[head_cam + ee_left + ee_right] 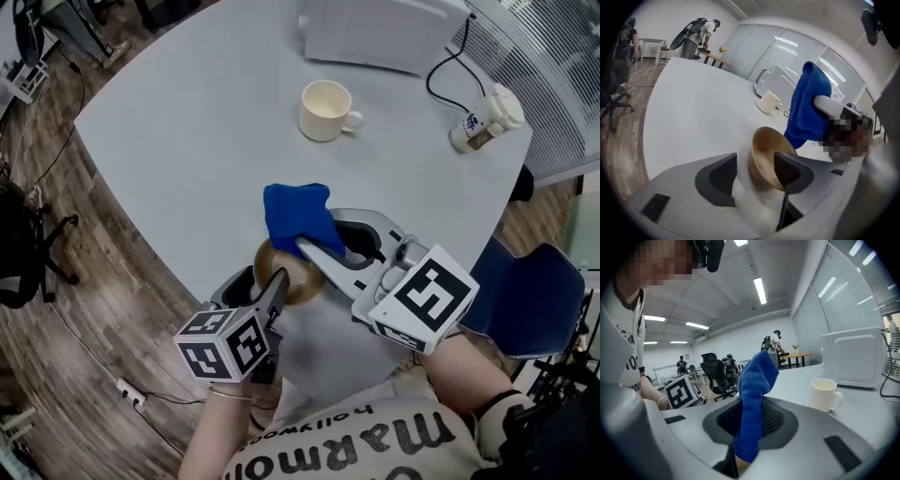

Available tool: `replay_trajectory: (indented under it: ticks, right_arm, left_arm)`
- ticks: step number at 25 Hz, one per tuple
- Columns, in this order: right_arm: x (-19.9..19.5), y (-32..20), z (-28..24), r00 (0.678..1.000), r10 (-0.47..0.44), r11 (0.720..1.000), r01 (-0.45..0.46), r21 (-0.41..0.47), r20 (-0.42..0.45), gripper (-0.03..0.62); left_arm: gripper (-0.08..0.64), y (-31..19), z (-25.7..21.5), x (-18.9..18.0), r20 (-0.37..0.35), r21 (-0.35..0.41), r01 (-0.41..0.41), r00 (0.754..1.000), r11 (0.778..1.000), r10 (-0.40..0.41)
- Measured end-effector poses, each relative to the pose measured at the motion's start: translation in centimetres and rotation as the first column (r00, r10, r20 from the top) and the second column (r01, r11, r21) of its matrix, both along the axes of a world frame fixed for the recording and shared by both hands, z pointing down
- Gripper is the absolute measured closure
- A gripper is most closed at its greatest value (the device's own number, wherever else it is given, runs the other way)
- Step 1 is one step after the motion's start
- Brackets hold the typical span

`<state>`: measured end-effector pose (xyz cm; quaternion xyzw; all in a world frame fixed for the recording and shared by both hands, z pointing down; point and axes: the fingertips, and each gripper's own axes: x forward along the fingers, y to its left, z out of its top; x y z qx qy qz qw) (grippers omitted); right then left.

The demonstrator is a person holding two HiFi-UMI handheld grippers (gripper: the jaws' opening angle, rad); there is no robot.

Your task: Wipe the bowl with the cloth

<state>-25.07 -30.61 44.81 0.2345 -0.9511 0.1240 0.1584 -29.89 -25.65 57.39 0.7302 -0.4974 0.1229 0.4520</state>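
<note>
My left hand-held gripper (757,166) stands wide open, its 2 jaws straddling the tan bowl's (766,150) wall on the surface (187,122) without pinching it; my right hand-held gripper (749,420) clamps the soft blue cloth (752,380); the bowl looks light, stiff and slippery, so I'd pinch its rim.

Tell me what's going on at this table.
A person works at a white table with a gripper in each hand. The right gripper is shut on a blue cloth, held by a tilted wooden bowl. The left gripper is open, with the bowl's rim between its jaws and not pinched. A mug stands farther back.
</note>
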Motion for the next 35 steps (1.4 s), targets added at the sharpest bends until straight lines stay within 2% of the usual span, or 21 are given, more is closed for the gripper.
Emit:
replay_trajectory:
  ticks: [4,6,10,17,19,22,25,28,32,35]
  right_arm:
    - [-1.5,0.7,1.5,0.999,-0.031,0.999,0.031,-0.016,-0.043,0.531]
    - [-1.4,0.9,2.0,0.998,-0.022,0.999,0.02,-0.034,-0.064,0.531]
    - [-1.0,1.1,2.4,0.998,-0.038,0.998,0.036,-0.053,-0.047,0.531]
    - [-0.6,2.3,3.3,0.996,-0.082,0.994,0.079,-0.074,-0.038,0.531]
    - [-0.6,3.1,3.2,0.994,-0.101,0.992,0.098,-0.076,-0.035,0.531]
    - [-0.7,4.4,3.3,0.99,-0.138,0.988,0.135,-0.08,-0.036,0.531]
    - [-0.5,5.7,4.3,0.983,-0.171,0.982,0.165,-0.093,-0.068,0.531]
    - [0.3,7.0,5.2,0.974,-0.192,0.977,0.18,-0.111,-0.12,0.531]
    - [1.1,8.6,5.2,0.971,-0.201,0.976,0.187,-0.107,-0.131,0.531]
    - [1.8,9.4,4.6,0.981,-0.167,0.979,0.154,-0.132,-0.096,0.531]
  left_arm:
    - [0.396,-0.2,0.3,-0.1,0.023,-0.001,0.0,1.0,1.0,0.0]
    - [0.399,-0.4,0.4,-0.1,0.03,-0.004,-0.002,1.0,1.0,0.002]
    - [0.478,-0.7,0.6,-0.1,0.055,-0.008,0.016,0.998,1.0,-0.016]
    - [0.543,-0.7,0.5,-0.4,0.121,0.009,0.074,0.99,0.997,-0.075]
    - [0.545,-0.6,0.1,-0.6,0.139,0.029,0.095,0.985,0.995,-0.099]
    - [0.545,-0.6,-1.3,-0.3,0.165,0.103,0.119,0.977,0.988,-0.135]
    - [0.545,-0.3,-3.0,0.4,0.231,0.191,0.115,0.96,0.975,-0.159]
    - [0.543,0.6,-4.4,1.8,0.343,0.26,0.043,0.93,0.965,-0.134]
    - [0.535,2.5,-5.4,3.1,0.408,0.257,-0.043,0.91,0.965,-0.068]
    - [0.535,4.0,-6.4,3.8,0.473,0.243,-0.075,0.879,0.967,-0.051]
